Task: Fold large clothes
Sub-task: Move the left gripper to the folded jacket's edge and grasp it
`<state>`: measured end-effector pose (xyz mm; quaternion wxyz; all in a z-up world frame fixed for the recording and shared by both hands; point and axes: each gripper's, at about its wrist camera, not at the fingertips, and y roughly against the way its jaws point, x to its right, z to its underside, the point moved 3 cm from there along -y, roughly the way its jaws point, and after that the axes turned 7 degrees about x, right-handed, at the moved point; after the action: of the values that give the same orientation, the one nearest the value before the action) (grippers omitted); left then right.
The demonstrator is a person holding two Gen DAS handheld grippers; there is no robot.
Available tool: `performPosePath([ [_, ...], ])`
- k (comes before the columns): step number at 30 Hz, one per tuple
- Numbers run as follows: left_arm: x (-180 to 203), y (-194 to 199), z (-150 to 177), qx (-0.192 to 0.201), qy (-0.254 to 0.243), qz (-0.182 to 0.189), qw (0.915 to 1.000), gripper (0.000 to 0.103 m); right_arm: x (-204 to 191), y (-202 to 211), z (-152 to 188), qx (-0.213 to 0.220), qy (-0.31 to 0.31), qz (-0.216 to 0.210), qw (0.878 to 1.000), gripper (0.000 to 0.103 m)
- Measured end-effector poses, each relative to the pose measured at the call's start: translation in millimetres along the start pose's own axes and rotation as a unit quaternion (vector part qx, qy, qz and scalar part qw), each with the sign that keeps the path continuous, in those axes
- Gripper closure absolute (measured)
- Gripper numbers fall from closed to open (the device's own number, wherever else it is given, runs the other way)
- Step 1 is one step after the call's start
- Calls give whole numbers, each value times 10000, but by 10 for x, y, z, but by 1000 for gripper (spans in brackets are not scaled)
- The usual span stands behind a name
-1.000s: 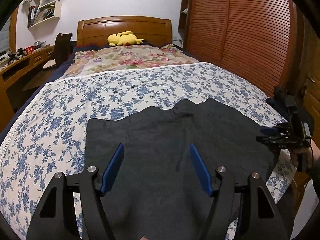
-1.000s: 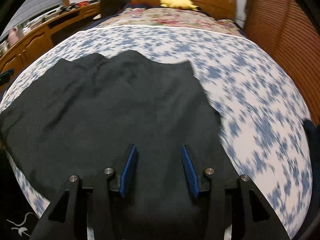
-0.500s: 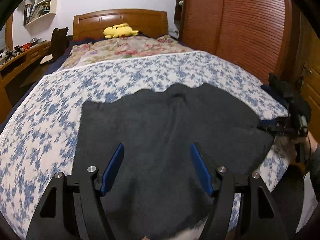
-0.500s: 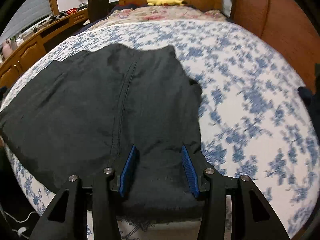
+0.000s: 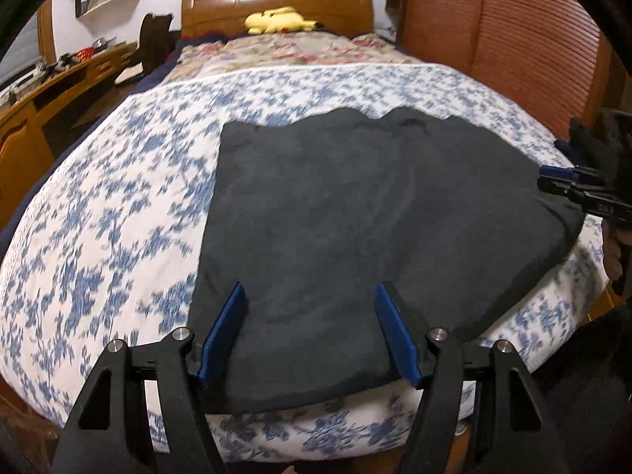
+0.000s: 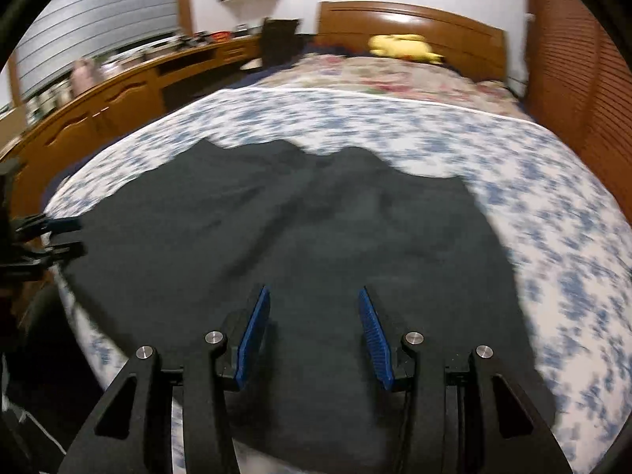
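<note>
Our jaws stand apart on both the left gripper (image 5: 310, 330) and the right gripper (image 6: 314, 337), holding nothing, while the dark garment (image 5: 371, 237) lies spread under and ahead of them on the flowered bedspread (image 5: 98, 237), its near hem at the bed edge. We judge that a shallow pinch could take one layer only, so the fold drags crooked. Compared with half a second ago, the right gripper swung left.

A dark charcoal garment (image 5: 355, 213) is seen on a bedspread (image 5: 118, 205) patterned white with blue flowers. Beyond it a cream quilt (image 5: 292, 51) is printed with red blooms — a yellow plush (image 5: 278, 19) on top. The gripper pads (image 5: 225, 333) are coloured blue — the headboard (image 5: 276, 0) orange-brown.
</note>
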<state>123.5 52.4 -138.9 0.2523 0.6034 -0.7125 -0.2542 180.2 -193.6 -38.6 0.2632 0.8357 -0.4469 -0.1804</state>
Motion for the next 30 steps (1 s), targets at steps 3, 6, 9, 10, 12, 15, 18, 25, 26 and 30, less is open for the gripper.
performPosePath([
  [3, -51, -27, 75, -57, 30, -128, 9999, 34, -183, -88, 64, -55, 122, -309, 9994, 55],
  [6, -102, -24, 115, -62, 108, -171, 9998, 33, -211, -294, 224, -302, 328, -294, 9986, 55],
  [9, -164, 14, 139, -35, 162, -267, 9995, 33, -271, -447, 387, -533, 637, -283, 9961, 55],
  [10, -190, 35, 147, -24, 184, -321, 9993, 33, -256, -452, 389, -493, 613, -290, 9965, 55],
  [12, -273, 82, 177, -24, 275, -404, 9988, 33, -242, -441, 390, -471, 577, -298, 9968, 55],
  [15, -419, 144, 241, -37, 415, -512, 9978, 33, -301, -473, 377, -416, 667, -230, 9966, 55],
  [18, -544, 163, 316, -120, 626, -408, 9971, 32, -354, -493, 363, -434, 693, -213, 9964, 55],
  [25, -530, 163, 350, -94, 734, -433, 9963, 31, -409, -444, 297, -499, 814, -157, 9953, 55],
  [26, -526, 168, 358, -74, 748, -446, 9962, 31, -416, -445, 295, -498, 818, -157, 9953, 55],
  [30, -528, 215, 403, -27, 871, -381, 9955, 32, -422, -442, 307, -469, 832, -149, 9953, 55],
])
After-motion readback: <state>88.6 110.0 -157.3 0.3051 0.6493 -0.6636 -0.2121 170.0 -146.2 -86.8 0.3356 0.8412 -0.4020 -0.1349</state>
